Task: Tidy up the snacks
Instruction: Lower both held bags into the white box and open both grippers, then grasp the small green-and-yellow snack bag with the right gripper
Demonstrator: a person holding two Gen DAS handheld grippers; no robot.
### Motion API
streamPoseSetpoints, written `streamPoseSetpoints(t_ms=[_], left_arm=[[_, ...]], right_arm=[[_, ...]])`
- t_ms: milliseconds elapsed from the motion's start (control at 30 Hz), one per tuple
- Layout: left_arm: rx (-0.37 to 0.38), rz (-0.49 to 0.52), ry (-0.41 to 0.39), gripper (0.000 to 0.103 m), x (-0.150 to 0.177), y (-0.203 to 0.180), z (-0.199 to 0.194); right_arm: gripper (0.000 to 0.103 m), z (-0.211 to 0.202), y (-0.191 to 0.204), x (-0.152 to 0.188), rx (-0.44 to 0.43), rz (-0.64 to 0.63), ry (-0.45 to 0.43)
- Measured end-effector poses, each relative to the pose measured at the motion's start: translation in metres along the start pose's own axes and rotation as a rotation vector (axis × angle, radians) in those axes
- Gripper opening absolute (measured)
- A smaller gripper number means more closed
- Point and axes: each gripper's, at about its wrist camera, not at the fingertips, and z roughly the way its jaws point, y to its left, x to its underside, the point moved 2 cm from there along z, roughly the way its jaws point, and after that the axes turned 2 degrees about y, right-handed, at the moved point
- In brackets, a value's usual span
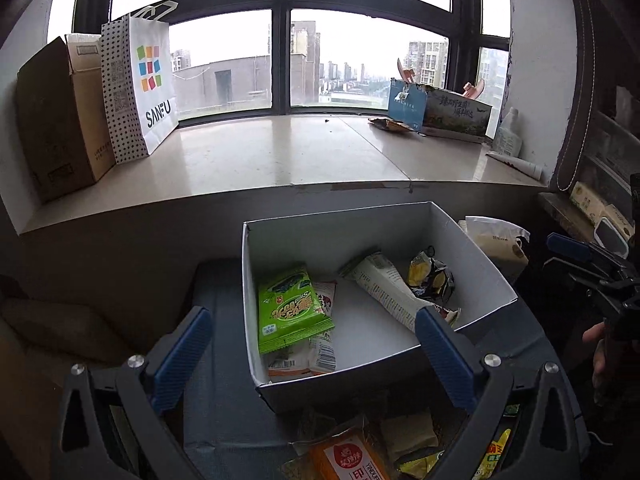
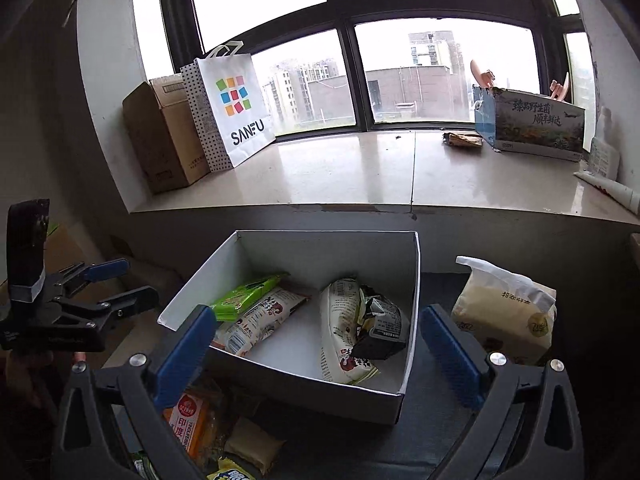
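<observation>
**A:** You are holding both grippers just short of the white box [image 1: 472, 264], and both are standing with fingers wide apart, gripping nothing. Your left gripper [image 1: 314, 350] is looking down into the box; your right gripper [image 2: 316, 354] is doing the same from the other side.

**B:** So where are the snacks lying?

**A:** Some are already lying in the box: the green packet [image 1: 290, 308] against its left wall, the long white packet [image 1: 390, 290] leaning across the middle, and a dark crumpled packet [image 2: 380, 326] beside it. The loose pile is sitting on the near side, under your grippers, with the orange packet [image 2: 188, 420] on top, just outside the box's near wall.

**B:** Which should I be going for?

**A:** I'd judge the orange one, as you are nearest it with the right gripper. You are aiming too high at present, so be tipping down first. Be taking it by a flat edge, not the puffed middle, since film packets are slippery. The pale bag [image 2: 504, 320] is standing to the right of the box; be keeping clear of it.
</observation>
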Motion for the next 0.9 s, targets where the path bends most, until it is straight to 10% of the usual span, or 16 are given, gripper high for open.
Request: streamPoseSetpoints(t_ms=[467,900], left_arm=[[0.078,-0.08,-0.002,0.103,0.126,-0.019,-0.076],[0.101,-0.153,0.057,0.103,0.176,-0.038,-0.078]], right_arm=[[0.103,-0.092,0.025,0.128,-0.103,0.03,-0.017],[0.103,-0.091,-0.021,0.193,0.105,0.112,0.096]])
